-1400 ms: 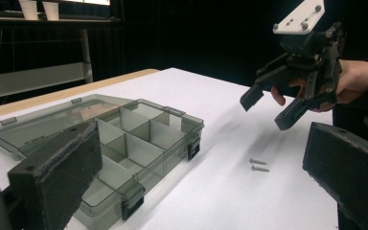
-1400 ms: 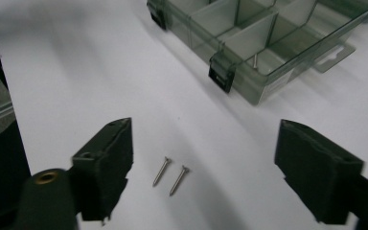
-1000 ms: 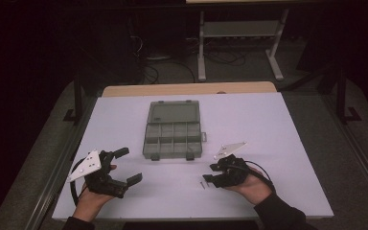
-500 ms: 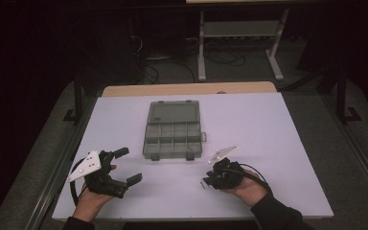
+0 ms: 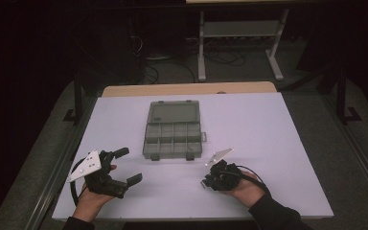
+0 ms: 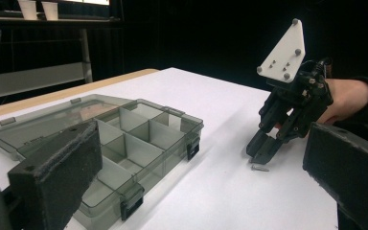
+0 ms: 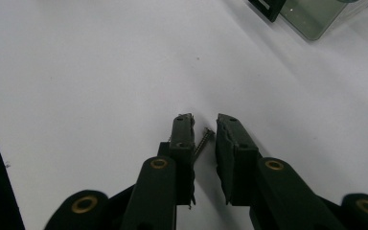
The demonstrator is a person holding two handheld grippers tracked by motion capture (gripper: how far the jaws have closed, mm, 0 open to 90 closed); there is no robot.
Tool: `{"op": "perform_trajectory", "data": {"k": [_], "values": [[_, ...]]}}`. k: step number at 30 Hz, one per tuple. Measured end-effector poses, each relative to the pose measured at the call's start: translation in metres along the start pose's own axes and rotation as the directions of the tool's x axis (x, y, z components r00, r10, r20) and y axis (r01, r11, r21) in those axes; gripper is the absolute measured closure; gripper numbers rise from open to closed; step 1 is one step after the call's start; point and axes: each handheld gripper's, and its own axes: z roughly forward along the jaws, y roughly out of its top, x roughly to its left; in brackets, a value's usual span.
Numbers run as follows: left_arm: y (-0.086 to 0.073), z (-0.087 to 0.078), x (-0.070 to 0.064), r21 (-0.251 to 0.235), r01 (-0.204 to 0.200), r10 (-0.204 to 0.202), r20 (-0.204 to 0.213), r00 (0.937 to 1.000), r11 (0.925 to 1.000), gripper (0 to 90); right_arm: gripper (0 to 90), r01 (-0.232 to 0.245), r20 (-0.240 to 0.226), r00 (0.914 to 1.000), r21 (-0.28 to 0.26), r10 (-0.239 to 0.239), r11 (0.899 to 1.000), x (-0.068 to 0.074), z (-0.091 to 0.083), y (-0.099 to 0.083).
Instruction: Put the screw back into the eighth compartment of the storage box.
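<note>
A small metal screw lies flat on the white table, also seen as a grey sliver in the left gripper view. My right gripper points down at it with its jaws a narrow gap apart on either side of the screw, not pressing it. In the high view the right gripper is front right of centre. A clear grey compartment box lies open mid-table, its lid flat behind it. My left gripper rests front left, wide open and holding nothing.
The box has several empty compartments and black latches on its near side. A wooden strip borders the table's far edge. Beyond it are a metal stand and floor cables. Bare white surface lies around both grippers.
My right gripper has shifted slightly left and tipped its jaws down onto the table around the screw. The left gripper and the box have not moved.
</note>
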Motion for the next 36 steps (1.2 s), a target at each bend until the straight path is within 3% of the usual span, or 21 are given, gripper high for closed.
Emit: {"op": "perform_trajectory", "data": {"k": [10,22,36], "values": [[0.000,0.000,0.000,-0.002,0.003,-0.003,-0.001,1.0000,1.0000,0.0,86.4,0.002,0.013,0.9999,0.012,-0.002,1.000,0.000,0.001,0.000],[0.000,0.000,0.000,-0.001,0.003,-0.003,0.001,1.0000,1.0000,0.0,87.2,0.001,0.015,0.9999,0.013,-0.001,1.000,0.000,0.000,0.000],[0.000,0.001,0.000,0.008,-0.001,0.001,0.003,1.0000,1.0000,0.0,87.1,-0.022,0.013,0.9996,-0.047,0.023,0.999,-0.006,-0.020,0.004]]}}
